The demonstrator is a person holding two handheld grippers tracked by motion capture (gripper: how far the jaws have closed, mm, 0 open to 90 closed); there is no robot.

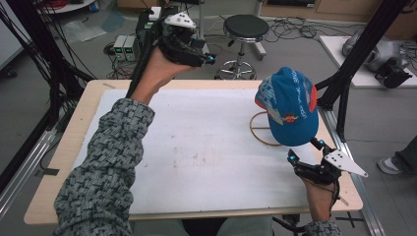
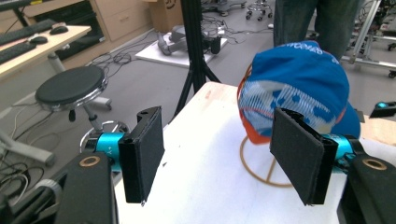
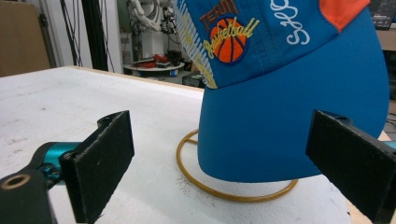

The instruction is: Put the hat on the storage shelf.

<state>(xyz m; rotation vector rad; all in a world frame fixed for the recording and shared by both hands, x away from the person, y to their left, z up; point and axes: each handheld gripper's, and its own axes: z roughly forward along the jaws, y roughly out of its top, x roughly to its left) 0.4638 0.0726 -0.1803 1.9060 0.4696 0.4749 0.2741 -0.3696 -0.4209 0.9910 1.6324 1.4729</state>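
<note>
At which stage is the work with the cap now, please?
Done: the blue fabric baseball cap sits on the round wire stand. In hand: nothing; the right gripper waits open beside its brim, and the left gripper is open, raised over the table's far edge. Left: probably gripping the cap.

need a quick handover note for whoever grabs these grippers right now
Left gripper: open, empty, raised over the table's far edge, well away from the cap.
Right gripper: open, empty, low at the near right, jaws aimed at the brim, not touching.
Blue cap: sits on the wire stand on the white mat, right side.
Done: nothing gripped yet.
Left: probably close on the brim and lift the cap off.
</note>
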